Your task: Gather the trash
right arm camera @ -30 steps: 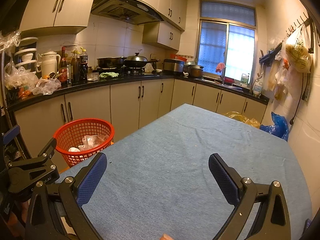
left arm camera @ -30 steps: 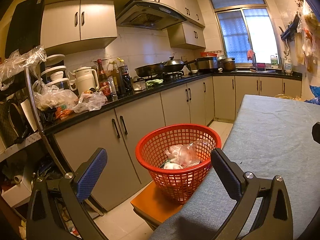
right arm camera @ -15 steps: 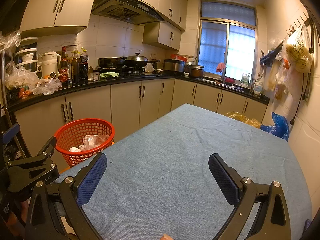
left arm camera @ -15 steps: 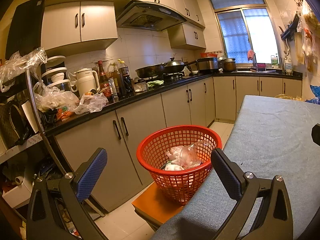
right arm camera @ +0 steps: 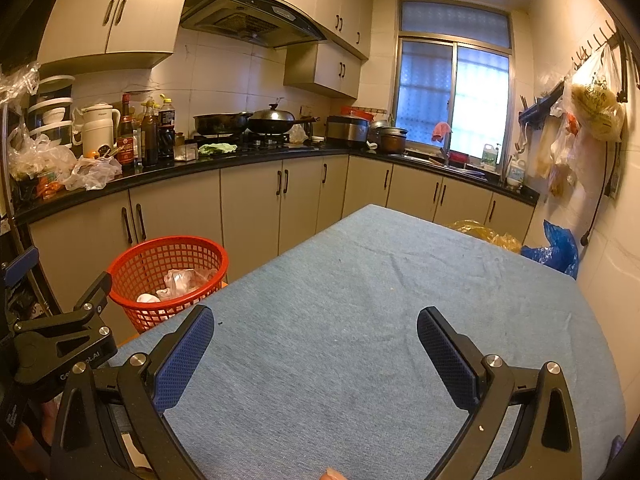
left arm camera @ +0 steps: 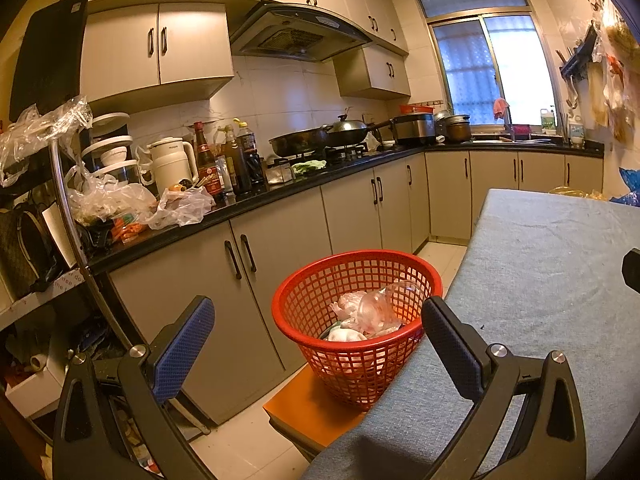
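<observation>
A red mesh basket stands on an orange stool beside the table's left edge. Inside it lie a clear plastic bottle and crumpled white wrappers. My left gripper hovers open, close in front of the basket and level with it, with nothing between its fingers. My right gripper is open over the blue-grey tablecloth and holds nothing. The left gripper's body shows at the left edge of the right wrist view.
A black counter with cabinets runs along the left and back, crowded with a kettle, sauce bottles, plastic bags and pans. Yellow and blue bags sit past the table's far right corner. A rack stands far left.
The left gripper's view has drifted very slightly, the basket shifting a touch to the right. The right gripper has stayed still. Both remain open and empty.
</observation>
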`<state>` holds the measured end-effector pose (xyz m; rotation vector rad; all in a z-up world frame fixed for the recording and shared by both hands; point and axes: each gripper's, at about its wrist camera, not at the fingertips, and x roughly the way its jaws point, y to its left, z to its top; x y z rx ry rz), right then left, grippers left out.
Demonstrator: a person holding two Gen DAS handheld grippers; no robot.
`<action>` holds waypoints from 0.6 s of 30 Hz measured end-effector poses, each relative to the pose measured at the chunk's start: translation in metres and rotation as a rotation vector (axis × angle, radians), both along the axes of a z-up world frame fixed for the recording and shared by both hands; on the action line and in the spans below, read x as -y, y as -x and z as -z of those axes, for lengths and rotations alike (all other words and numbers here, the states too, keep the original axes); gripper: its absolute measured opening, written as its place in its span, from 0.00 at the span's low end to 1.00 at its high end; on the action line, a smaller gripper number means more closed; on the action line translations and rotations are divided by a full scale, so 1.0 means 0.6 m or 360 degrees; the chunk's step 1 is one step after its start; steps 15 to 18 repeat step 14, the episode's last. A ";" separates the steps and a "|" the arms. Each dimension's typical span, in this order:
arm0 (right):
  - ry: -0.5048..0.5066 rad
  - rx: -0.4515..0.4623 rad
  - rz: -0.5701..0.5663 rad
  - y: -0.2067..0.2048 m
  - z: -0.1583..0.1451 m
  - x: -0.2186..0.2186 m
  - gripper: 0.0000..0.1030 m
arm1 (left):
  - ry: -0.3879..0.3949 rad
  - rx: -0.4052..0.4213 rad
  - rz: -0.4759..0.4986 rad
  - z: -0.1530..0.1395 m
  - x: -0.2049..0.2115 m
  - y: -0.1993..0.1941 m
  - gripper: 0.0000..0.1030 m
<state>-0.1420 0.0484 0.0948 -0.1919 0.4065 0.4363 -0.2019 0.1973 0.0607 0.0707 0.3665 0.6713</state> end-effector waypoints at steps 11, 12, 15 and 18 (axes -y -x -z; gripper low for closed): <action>-0.0072 -0.0072 0.0125 -0.034 0.002 0.057 1.00 | -0.0082 -0.0031 0.0157 -0.021 0.039 -0.030 1.00; -0.0066 -0.0074 0.0179 -0.041 0.003 0.069 1.00 | -0.0055 -0.0037 0.0223 -0.026 0.051 -0.038 1.00; -0.0042 -0.0104 0.0346 -0.065 0.009 0.110 1.00 | 0.0062 -0.0076 0.0399 -0.033 0.074 -0.059 1.00; -0.0042 -0.0104 0.0346 -0.065 0.009 0.110 1.00 | 0.0062 -0.0076 0.0399 -0.033 0.074 -0.059 1.00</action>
